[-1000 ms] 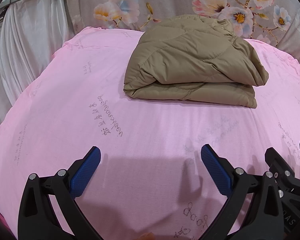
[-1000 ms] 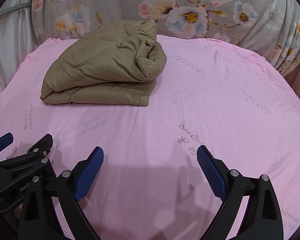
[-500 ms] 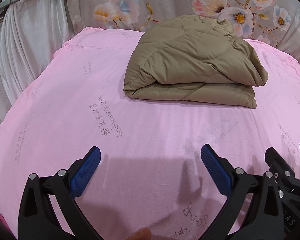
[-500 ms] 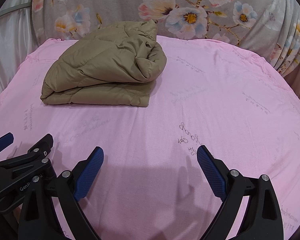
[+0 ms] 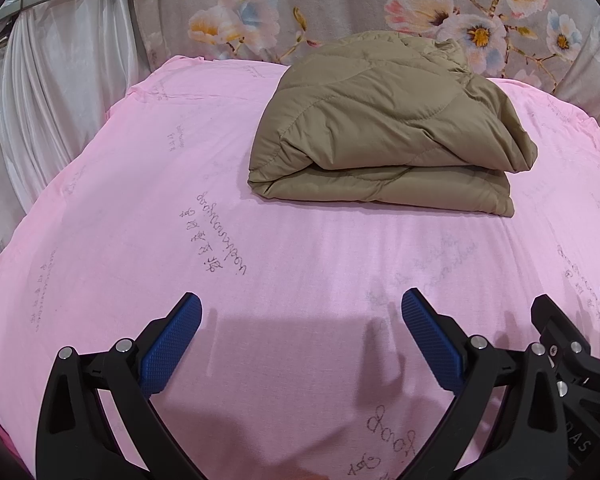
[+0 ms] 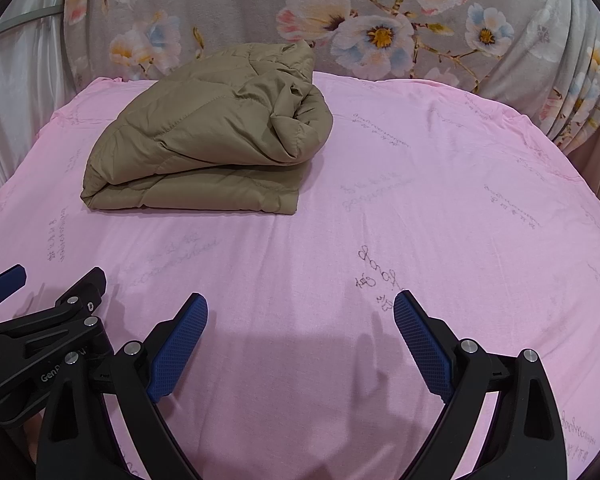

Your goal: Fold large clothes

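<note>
A puffy, quilted khaki-brown jacket (image 5: 384, 128) lies folded into a thick bundle on a pink cloth-covered surface with faint handwritten markings (image 5: 140, 200). In the left wrist view the bundle sits in the upper centre-right of the frame; in the right wrist view it sits in the upper left (image 6: 212, 136), its folded edge facing the cameras. Behind it hangs a grey curtain printed with pink and white flowers (image 6: 380, 20), with a pale white drape (image 5: 52, 80) at the upper left.

The left gripper (image 5: 300, 336), black with blue textured pads, occupies the bottom of its frame, jaws spread wide apart and holding nothing. The right gripper (image 6: 300, 336) is likewise low in its frame, jaws wide apart and empty. Both are well apart from the jacket.
</note>
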A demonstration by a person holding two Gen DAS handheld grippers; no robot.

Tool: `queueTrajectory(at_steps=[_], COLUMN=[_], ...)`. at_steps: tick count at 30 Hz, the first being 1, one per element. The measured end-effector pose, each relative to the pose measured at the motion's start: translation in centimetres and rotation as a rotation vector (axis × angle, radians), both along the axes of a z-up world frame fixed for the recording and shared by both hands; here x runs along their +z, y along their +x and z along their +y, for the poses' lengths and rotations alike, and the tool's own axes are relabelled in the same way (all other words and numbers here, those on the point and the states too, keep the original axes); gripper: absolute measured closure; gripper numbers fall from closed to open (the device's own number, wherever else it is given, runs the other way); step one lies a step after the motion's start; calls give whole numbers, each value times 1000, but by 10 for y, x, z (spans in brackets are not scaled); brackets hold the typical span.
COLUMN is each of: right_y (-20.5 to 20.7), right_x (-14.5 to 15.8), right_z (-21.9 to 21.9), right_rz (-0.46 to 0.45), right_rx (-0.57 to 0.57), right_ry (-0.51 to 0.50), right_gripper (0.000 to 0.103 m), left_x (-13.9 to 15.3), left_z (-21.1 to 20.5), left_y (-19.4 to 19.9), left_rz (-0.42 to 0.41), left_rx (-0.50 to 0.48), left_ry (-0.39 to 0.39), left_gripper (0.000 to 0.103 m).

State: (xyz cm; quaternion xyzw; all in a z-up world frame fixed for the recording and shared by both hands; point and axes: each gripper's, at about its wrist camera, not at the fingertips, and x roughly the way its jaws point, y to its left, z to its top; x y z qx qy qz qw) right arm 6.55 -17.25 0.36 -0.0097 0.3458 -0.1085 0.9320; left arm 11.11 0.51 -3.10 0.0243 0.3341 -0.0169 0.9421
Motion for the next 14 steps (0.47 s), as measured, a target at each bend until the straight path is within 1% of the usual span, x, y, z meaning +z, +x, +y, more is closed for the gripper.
queueTrajectory(at_steps=[5,11,14], right_y=[0,0,0], right_x=[0,1,1], right_z=[0,0,0], right_rz=[-1,-4,-3], right_rx=[0,1,1], right_ry=[1,4,2], right_gripper=[11,11,11], left_x=[-1,0,0], left_z=[0,-3,-4], left_y=[1,-2,-2], left_rz=[7,-6,-7], left_rx=[-5,-10,-11], left_ry=[-10,-4,-4], left_gripper=[5,9,9])
